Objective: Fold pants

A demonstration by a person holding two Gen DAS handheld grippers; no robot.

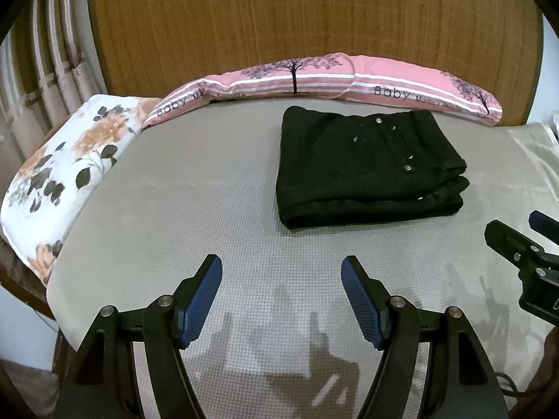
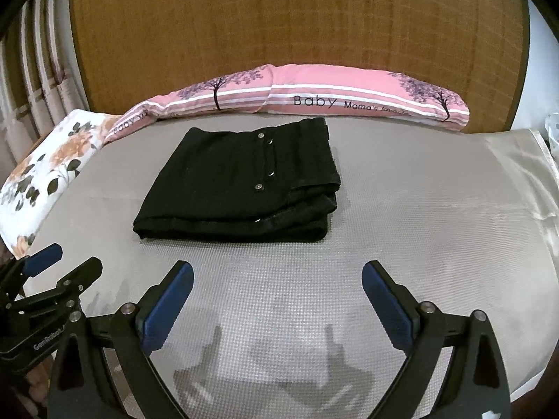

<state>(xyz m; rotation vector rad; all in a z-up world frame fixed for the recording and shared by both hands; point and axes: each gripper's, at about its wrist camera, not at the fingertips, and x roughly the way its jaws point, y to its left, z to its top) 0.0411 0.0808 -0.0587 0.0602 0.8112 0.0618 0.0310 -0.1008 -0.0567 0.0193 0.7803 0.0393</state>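
Black pants (image 1: 367, 167) lie folded into a compact rectangle on the grey bed mat (image 1: 174, 192), metal buttons showing on top. They also show in the right wrist view (image 2: 241, 188). My left gripper (image 1: 281, 269) is open and empty, held above the mat in front of the pants and to their left. My right gripper (image 2: 277, 272) is open and empty, in front of the pants and apart from them. The right gripper shows at the right edge of the left wrist view (image 1: 524, 241). The left gripper shows at the lower left of the right wrist view (image 2: 66, 262).
A pink "Baby" bolster pillow (image 1: 332, 76) lies along the wooden headboard (image 1: 279, 17) behind the pants. A white floral pillow (image 1: 70, 160) sits at the mat's left edge. Curtains (image 1: 42, 70) hang at far left. A shiny grey sheet (image 2: 517, 174) covers the mat's right side.
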